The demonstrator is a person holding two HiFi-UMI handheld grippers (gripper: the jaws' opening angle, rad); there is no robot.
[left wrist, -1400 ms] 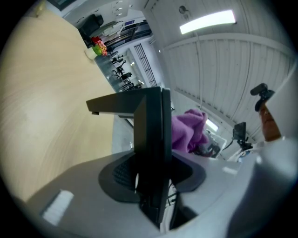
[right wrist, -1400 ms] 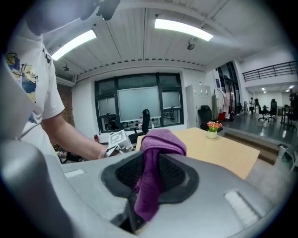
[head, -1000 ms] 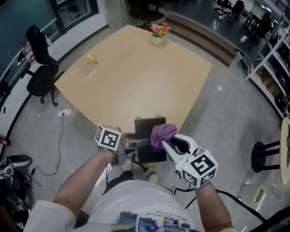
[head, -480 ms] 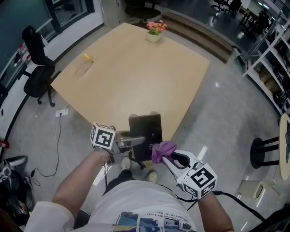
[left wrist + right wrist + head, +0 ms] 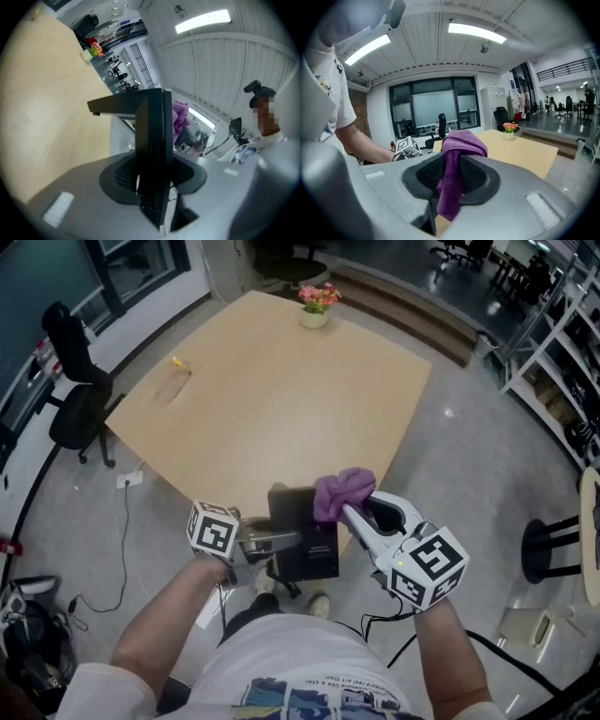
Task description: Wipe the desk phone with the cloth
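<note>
pale wooden table (image 5: 281, 399) extends ahead of both grippers; a black office chair (image 5: 75, 381) stands well to the left of the left gripper (image 5: 286, 540), and shelving (image 5: 562, 343) stands well to the right of the right gripper (image 5: 354, 515). left gripper: jaws partly closed, clamped on the edge of the black desk phone (image 5: 305, 535), held at the table's near edge. right gripper: jaws pinched on the purple cloth (image 5: 342, 493), which lies at the phone's far right corner, just right of the left gripper's tips. a small pot (image 5: 314, 320), far ahead, holds pink flowers (image 5: 317, 296).

Purple cloth (image 5: 343, 491), black desk phone (image 5: 306, 542)
</note>
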